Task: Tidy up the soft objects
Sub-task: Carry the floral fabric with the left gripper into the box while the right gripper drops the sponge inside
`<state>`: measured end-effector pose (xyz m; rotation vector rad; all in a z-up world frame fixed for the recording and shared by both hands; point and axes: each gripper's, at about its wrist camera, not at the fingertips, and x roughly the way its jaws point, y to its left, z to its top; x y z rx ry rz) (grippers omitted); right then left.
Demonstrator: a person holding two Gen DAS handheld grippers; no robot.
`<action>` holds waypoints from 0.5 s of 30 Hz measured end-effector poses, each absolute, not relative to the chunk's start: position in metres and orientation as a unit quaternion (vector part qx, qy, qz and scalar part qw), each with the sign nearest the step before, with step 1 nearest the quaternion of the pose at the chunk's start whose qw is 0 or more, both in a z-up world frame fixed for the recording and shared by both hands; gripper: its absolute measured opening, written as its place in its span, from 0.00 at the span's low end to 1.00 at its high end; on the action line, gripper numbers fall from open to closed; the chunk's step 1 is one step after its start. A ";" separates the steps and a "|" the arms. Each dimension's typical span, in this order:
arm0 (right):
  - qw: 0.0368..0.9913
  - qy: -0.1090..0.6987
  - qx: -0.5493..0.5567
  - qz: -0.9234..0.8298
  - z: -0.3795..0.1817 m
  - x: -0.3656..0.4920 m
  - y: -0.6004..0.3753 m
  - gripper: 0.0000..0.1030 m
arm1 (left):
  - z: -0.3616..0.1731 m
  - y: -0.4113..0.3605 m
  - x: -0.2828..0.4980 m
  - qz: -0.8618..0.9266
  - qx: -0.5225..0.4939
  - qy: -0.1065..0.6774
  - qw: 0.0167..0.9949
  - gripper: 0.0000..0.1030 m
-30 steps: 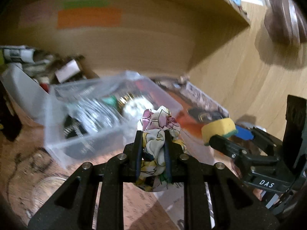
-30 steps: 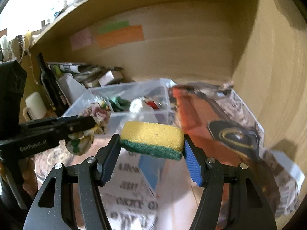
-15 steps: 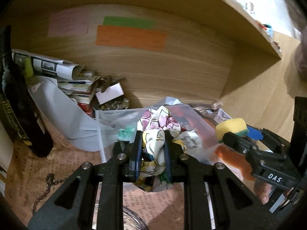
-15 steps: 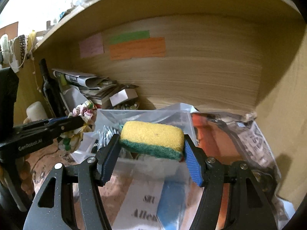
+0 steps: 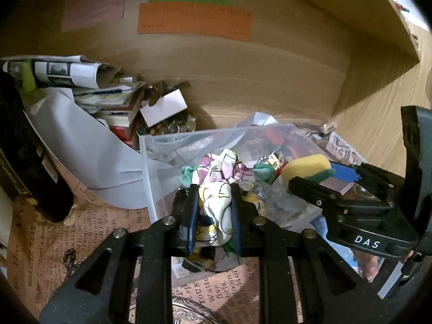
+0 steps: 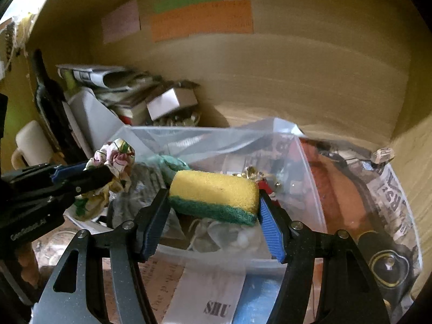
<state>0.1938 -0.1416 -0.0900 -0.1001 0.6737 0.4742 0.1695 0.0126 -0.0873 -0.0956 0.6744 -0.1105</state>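
My left gripper (image 5: 213, 202) is shut on a crumpled floral cloth (image 5: 218, 186), white with pink and yellow, held over the near edge of a clear plastic bin (image 5: 151, 162). My right gripper (image 6: 213, 202) is shut on a yellow sponge with a green scrub side (image 6: 213, 191), its blue pads pressing both ends, above the same bin (image 6: 310, 178). Each view shows the other gripper: the right gripper (image 5: 324, 178) with the sponge (image 5: 305, 164) appears at right, the left gripper (image 6: 81, 175) with the cloth (image 6: 116, 156) at left. The bin holds green fabric and shiny clutter.
A wooden back wall with pink, green and orange notes (image 5: 194, 21) closes the alcove. Rolled newspapers and a small white box (image 5: 164, 108) pile up at the back left beside a dark bottle (image 5: 24, 162). Printed paper (image 6: 391, 202) covers the surface; a side wall stands at right.
Both grippers have carried the cloth and the sponge forward, from in front of the bin to above it. The bin and back wall appear closer. Both grips are unchanged.
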 end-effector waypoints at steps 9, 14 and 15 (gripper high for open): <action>0.913 0.339 -0.069 0.217 -0.099 0.200 -0.137 0.71 | -0.096 0.017 0.173 -0.040 -0.040 0.330 0.942 0.48; 0.914 0.336 -0.074 0.217 -0.096 0.199 -0.139 0.75 | -0.090 0.019 0.165 -0.043 -0.041 0.320 0.945 0.60; 0.914 0.333 -0.072 0.218 -0.094 0.198 -0.140 0.75 | -0.089 0.020 0.163 -0.043 -0.041 0.318 0.946 0.62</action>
